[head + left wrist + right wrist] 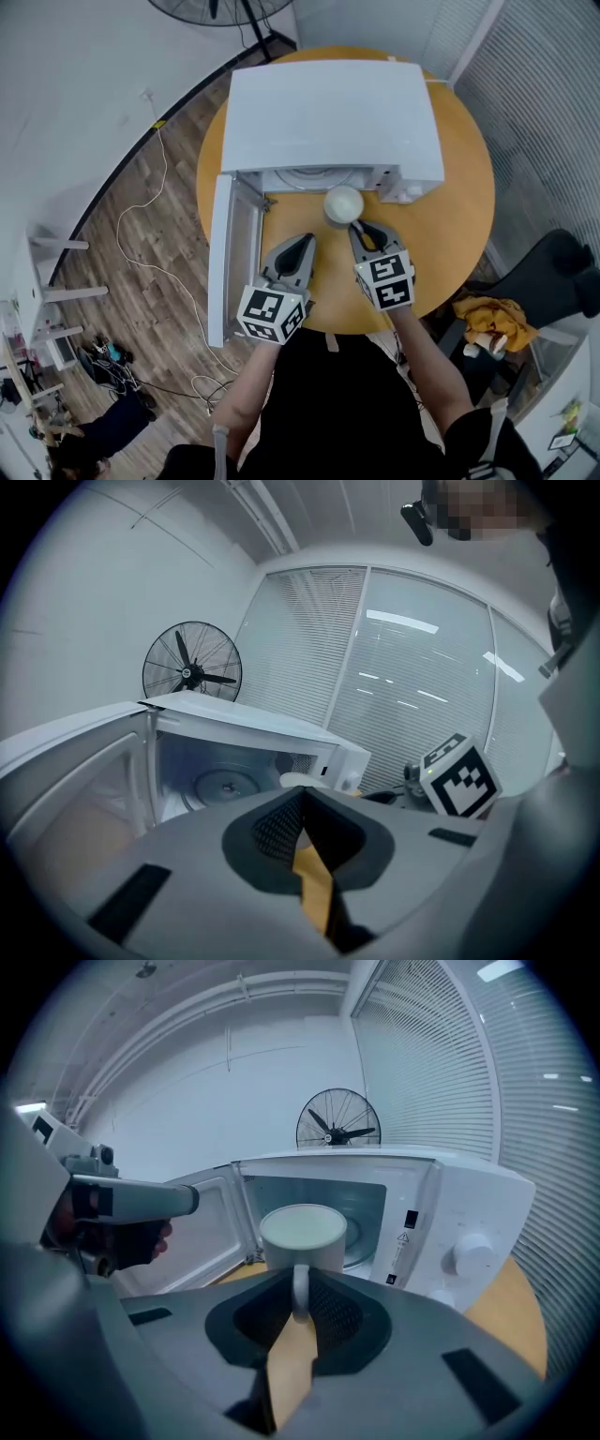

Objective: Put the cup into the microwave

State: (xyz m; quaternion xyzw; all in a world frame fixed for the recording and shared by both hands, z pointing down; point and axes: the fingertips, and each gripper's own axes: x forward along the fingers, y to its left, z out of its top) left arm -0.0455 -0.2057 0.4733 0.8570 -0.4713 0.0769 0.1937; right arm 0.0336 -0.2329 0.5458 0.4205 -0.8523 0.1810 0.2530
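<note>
left claw [305,242] [302,794]: held low over the near edge of the worktop and shut tip to tip, with nothing gripped between the jaws. Its marker cube [272,314] is turned up towards the head camera.
door [220,253]: swung fully open to the left, just beside the left claw. Its inner face is shown in the right claw's view [202,1222].
microwave [333,112] [253,728] [450,1213]: a white box set on the far half of the worktop, mouth facing the person. The turntable [225,785] can be made out inside the lit cavity.
cup [343,203] [302,1227]: white and upright, carried right at the mouth of the open cavity, not yet inside. Its handle [300,1293] is turned back towards the person. Whether its base touches the worktop cannot be told.
right claw [357,227] [300,1277]: and there it is, clamped narrow on the cup's handle, which is pinched between the two jaws. It is held level with the left claw, close on that claw's right.
worktop [450,234]: round and orange-brown, bare to the right of the microwave.
fan [220,9] [192,672] [337,1119]: black and caged, stood on the floor behind the microwave.
</note>
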